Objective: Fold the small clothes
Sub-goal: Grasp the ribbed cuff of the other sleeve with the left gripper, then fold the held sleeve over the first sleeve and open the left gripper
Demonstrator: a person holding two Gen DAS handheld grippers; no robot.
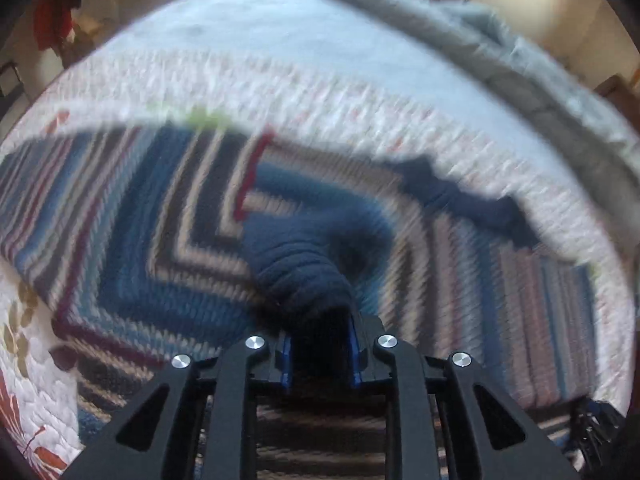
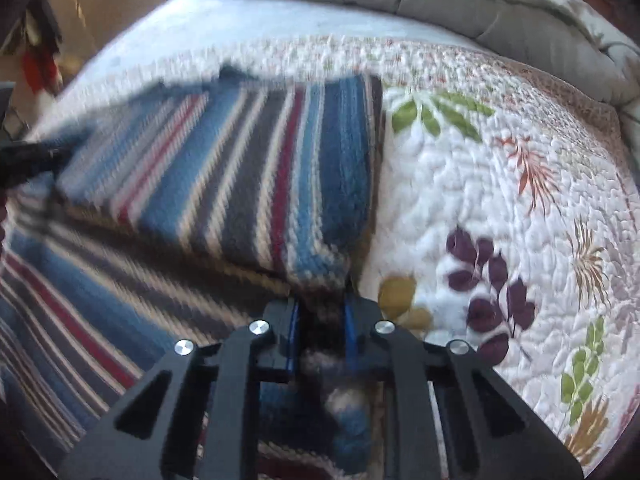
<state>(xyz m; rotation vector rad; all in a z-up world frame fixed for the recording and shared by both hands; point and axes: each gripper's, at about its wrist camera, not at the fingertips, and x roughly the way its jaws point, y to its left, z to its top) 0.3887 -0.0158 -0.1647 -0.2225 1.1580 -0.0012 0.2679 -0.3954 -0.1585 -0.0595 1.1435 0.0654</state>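
Right wrist view: striped sweater (image 2: 224, 168) — blue, grey, red, cream — folded over.

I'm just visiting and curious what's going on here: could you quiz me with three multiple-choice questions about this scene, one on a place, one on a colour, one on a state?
1. Where does the striped sweater lie?
A on a quilt
B on a floor
C in a basket

2. What colour is the cuff in the left gripper?
A yellow
B navy
C white

3. The right gripper is
A wide open, empty
B shut on sweater fabric
C out of view

Answers: 1 A, the flowered quilt lies beneath it; 2 B, the ribbed cuff is dark blue; 3 B, knit is pinched between its fingers.
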